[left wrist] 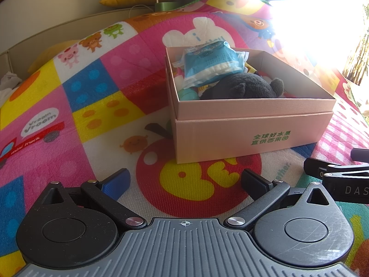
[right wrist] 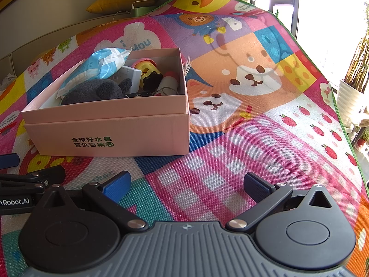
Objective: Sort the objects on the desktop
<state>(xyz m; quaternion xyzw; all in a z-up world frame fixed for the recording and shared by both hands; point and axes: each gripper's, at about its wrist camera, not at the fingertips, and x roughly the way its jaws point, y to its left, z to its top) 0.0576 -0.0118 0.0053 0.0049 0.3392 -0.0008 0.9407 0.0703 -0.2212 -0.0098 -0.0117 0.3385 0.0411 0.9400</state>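
Ahead of the left gripper, jaws spread wide and empty, sits the pink box on the cartoon play mat, holding a blue-white packet and a dark plush toy. Right gripper is also spread wide, empty, low over the mat; the box lies ahead-left of it, with a yellow toy inside.

Strong daylight enters from the upper right. In the left wrist view it blows out to white glare, washing over the box rim and mat beyond. The right wrist view is evenly bright and sharp. Fisheye curvature bends both pictures' edges.
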